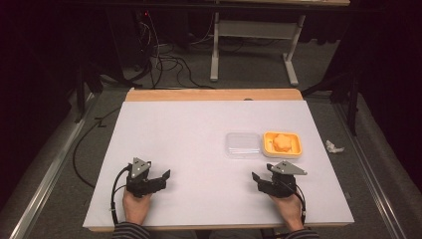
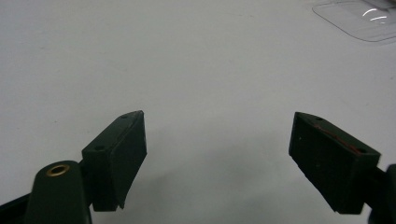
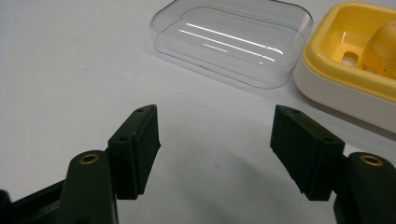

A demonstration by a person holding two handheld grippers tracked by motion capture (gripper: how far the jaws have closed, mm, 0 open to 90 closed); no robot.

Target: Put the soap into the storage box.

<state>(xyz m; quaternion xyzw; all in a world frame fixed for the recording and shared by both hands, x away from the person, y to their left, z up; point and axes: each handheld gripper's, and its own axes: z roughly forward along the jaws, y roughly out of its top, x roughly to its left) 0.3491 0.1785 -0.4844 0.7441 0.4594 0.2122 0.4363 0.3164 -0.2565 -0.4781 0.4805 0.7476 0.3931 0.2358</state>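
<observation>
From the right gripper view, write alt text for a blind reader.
The right gripper has its black jaws apart over a white table, nothing between them. Beyond lie a clear plastic lid and a yellow tray holding an orange piece.

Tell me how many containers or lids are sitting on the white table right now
2. A clear plastic lid lies right of the table's centre, and a yellow tray holding an orange item sits just to its right, ahead of the right gripper.

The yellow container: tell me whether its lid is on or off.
Off. The yellow container stands open with an orange item inside; the clear lid lies on the table beside it.
</observation>
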